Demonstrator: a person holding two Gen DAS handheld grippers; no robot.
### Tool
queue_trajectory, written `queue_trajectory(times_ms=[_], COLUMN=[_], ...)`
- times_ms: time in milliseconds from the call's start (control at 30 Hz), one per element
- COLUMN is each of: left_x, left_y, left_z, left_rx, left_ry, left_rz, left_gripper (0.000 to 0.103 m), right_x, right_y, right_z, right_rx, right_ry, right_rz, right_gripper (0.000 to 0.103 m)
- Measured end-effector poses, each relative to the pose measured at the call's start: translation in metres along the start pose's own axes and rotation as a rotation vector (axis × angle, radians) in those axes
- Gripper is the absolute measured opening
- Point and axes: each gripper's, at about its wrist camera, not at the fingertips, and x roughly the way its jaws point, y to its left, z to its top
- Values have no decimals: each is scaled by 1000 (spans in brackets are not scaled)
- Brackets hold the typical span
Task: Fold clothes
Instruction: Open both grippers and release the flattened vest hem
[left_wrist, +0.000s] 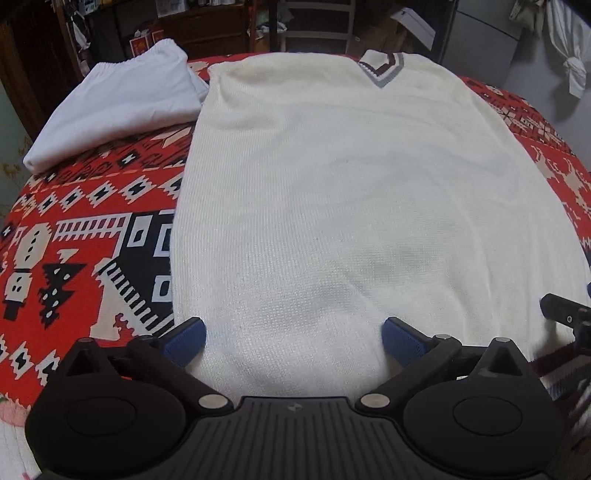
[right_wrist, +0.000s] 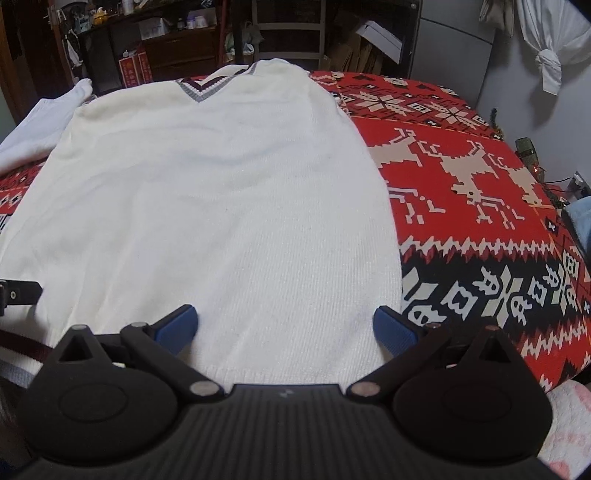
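A cream V-neck sweater (left_wrist: 351, 192) lies flat on a red patterned blanket (left_wrist: 92, 206), its striped collar (left_wrist: 382, 68) at the far end and its hem nearest. The left hand-held gripper (left_wrist: 293, 338) and the right hand-held gripper (right_wrist: 286, 326) both stand released, jaws spread wide over the sweater's near part, gripping nothing. A folded white garment (left_wrist: 118, 107) rests at the far left, just beside the sweater.

Dim room, soft shadows, fisheye-bent edges, sharp centre

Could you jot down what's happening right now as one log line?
stage: sweater flat on blanket | left gripper: open above hem | right gripper: open above hem | nothing held
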Motion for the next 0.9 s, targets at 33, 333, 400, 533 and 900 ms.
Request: queue_trajectory(times_ms=[33,333,400,533,900], left_x=[-1,-4,-4,-6,5], left_y=[-1,-1,0,2,9], left_z=[-1,-13,-15,-21,1], left_rx=[-1,20,25,51,144], left_ry=[-8,-105,-120,-143,-34], left_rz=[2,-12,-17,-39,-102], left_gripper=[103,103,103,103,103], right_x=[0,-6,-7,-8,-8], right_y=[0,1,2,1,-4], right_z=[0,-6,-7,-10,-2], right_rx=[4,14,13,4,-70], right_ry=[-3,-50,-63,-81,-19], right_rz=[-2,-12,-13,-6,56], right_gripper=[103,103,103,103,103])
